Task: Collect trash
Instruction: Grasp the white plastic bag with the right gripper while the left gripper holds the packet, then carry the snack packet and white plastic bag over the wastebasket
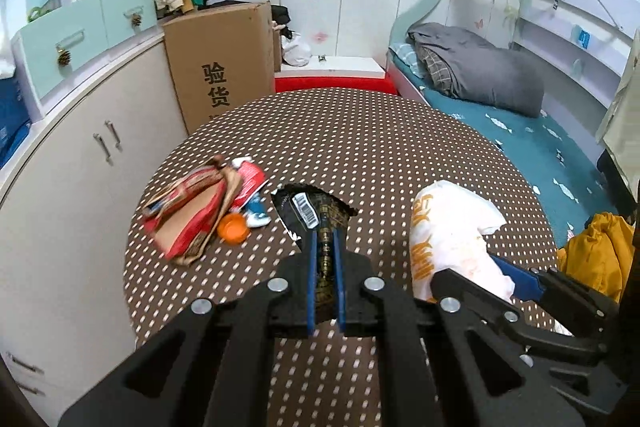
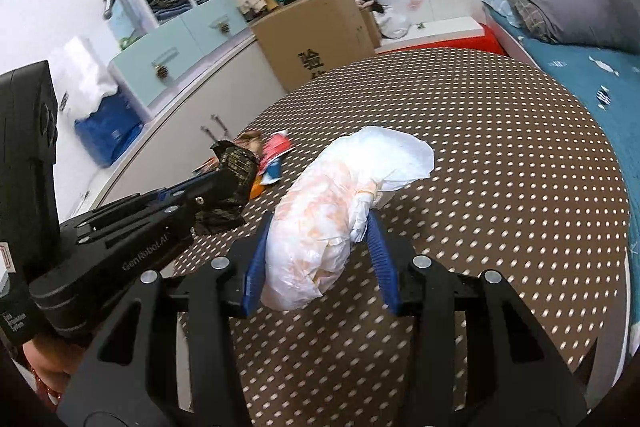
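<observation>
The left hand-held gripper [image 1: 325,227] pinches a black wrapper [image 1: 310,211] tight; the right hand-held gripper [image 2: 318,227] clamps a white bag [image 2: 332,211]. Both likely ride clear of the counter [image 1: 360,131] for carrying off.

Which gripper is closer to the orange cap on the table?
Left. The left gripper, shut on a black wrapper, is just right of the orange cap. The right gripper, holding the white bag, is farther right.
</observation>
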`<state>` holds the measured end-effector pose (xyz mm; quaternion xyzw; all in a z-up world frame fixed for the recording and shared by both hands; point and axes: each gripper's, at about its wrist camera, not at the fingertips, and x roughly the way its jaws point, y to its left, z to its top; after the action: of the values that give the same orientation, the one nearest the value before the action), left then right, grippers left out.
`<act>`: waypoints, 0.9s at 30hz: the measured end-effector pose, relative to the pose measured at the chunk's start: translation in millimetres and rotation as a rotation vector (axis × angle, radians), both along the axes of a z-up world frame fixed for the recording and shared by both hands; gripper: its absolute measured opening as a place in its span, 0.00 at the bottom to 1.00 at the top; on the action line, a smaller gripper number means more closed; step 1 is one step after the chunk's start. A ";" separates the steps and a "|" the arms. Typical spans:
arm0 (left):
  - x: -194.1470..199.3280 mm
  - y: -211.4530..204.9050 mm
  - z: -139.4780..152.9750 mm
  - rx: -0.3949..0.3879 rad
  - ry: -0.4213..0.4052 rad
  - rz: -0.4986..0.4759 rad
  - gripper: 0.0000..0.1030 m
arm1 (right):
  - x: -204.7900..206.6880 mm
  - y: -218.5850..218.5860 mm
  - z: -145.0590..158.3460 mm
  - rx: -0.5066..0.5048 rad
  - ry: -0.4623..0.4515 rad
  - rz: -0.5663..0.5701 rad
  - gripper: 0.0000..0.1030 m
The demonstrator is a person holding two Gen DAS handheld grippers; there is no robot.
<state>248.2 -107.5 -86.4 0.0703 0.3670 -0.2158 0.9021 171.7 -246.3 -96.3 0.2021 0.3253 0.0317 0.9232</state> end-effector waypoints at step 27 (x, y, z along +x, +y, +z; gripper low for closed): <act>-50.8 173.2 -10.9 -0.051 -0.011 0.242 0.07 | -7.0 155.9 0.4 -0.088 0.009 0.283 0.44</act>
<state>197.4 65.7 -97.2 0.0039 0.3621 -0.1143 0.9251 164.6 -90.4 -95.9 0.1136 0.3557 0.1461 0.9161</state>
